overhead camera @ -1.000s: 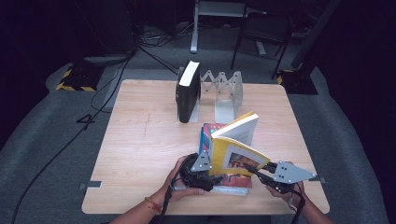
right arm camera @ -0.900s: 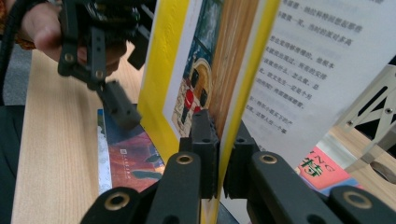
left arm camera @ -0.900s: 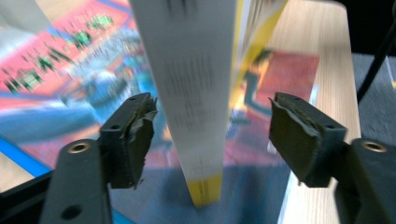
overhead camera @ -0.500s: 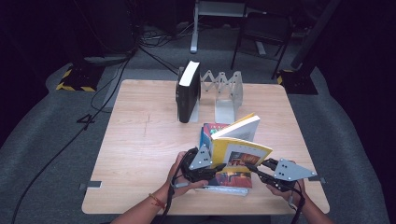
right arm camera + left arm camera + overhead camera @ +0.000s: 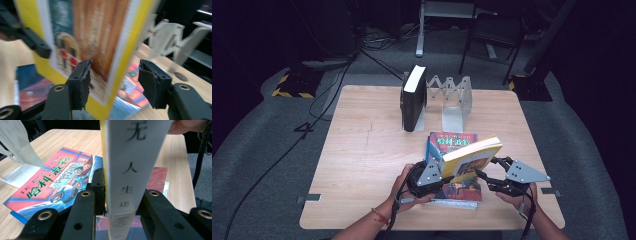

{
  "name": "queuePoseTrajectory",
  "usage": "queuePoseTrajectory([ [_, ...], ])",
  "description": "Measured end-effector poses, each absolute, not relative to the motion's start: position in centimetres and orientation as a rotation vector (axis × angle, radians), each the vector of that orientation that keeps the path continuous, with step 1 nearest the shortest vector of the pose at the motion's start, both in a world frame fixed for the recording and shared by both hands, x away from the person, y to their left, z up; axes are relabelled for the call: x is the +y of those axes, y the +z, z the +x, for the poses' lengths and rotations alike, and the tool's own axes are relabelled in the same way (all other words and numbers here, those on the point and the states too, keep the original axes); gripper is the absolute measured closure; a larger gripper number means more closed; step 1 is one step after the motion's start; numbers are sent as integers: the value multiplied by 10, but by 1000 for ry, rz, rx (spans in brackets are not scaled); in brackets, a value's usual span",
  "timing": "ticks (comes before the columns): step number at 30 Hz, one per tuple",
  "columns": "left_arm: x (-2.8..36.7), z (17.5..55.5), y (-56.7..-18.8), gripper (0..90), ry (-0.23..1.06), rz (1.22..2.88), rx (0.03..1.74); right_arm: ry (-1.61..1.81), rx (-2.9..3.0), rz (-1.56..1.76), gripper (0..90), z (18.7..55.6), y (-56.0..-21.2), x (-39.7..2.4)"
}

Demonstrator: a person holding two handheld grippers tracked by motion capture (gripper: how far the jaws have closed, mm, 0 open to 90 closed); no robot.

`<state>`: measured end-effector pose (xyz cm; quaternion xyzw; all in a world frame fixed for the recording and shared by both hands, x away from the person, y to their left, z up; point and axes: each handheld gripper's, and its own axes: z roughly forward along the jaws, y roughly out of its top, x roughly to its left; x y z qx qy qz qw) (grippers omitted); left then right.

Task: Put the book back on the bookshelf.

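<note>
Looking down from the high view, the yellow book [image 5: 470, 157] stands on edge over the flat books [image 5: 452, 145] at the near side of the counter [image 5: 362, 150], hiding much of their covers, and the right gripper view is too blurry to read its cover. The left gripper [image 5: 428, 176] has just been closing and its fingers [image 5: 98, 191] are clamped on the book's spine end. The right gripper [image 5: 492, 175] has just been opening: its fingers [image 5: 155, 83] sit apart around the far edge, one pad clearly off it.
</note>
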<state>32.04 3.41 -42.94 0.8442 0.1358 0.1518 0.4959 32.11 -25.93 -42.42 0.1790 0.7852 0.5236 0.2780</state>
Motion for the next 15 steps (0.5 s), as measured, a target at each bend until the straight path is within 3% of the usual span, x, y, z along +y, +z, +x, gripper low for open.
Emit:
queuePoseTrajectory([
  [15,31,321,-403,670,393,1895,348,1368,2107,493,450,322,-424,-251],
])
